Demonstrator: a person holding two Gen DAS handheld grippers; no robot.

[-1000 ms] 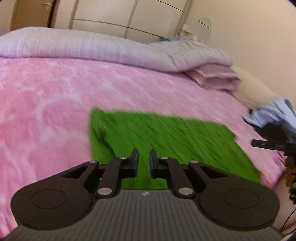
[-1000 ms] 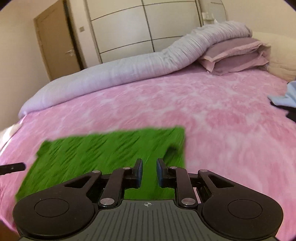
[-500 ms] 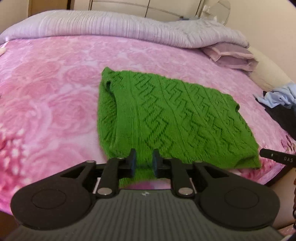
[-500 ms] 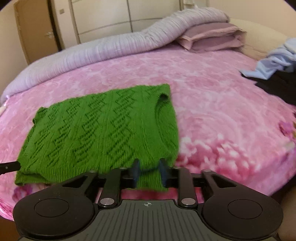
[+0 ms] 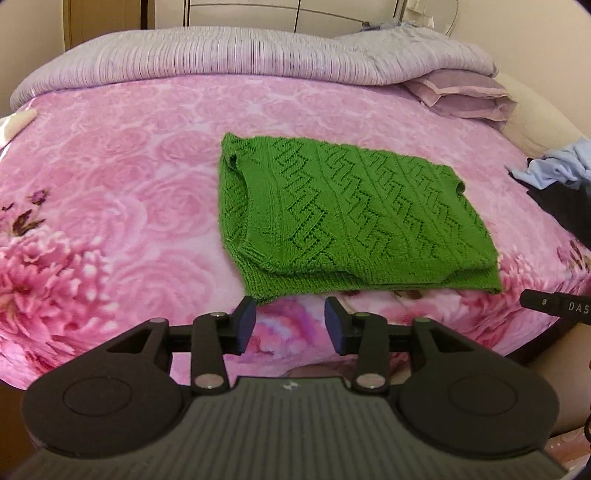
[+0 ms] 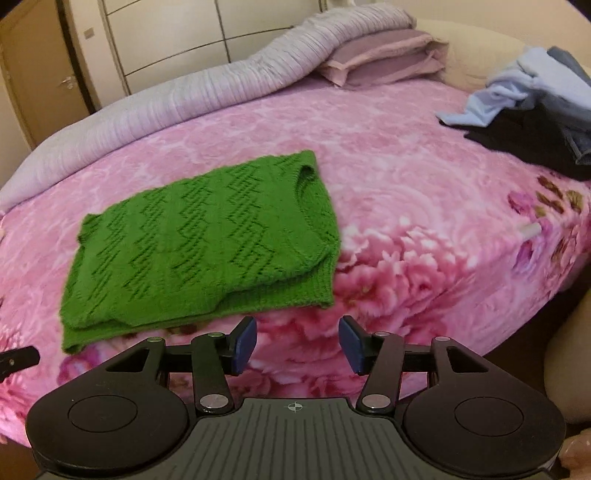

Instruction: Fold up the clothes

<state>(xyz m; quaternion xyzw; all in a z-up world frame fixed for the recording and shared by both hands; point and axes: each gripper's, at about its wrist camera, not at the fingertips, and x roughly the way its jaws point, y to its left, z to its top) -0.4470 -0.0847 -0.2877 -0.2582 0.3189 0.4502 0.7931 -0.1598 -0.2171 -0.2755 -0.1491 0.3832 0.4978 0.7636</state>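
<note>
A home bedroom. A wide bed (image 5: 110,166) is covered with a pink rose-print blanket, with a rolled lilac duvet (image 5: 229,55) and stacked mauve pillows (image 5: 461,96) along its far side. Behind stand pale built-in wardrobe doors (image 6: 177,33) and a wooden room door (image 6: 44,81); loose clothes (image 6: 528,107) lie heaped at the bed's edge.

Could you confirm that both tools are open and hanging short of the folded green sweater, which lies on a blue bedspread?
Not quite: the bedspread is pink with a floral print, not blue, as both wrist views show. The rest holds: the left tool and right tool are open, short of the folded green sweater.
</note>
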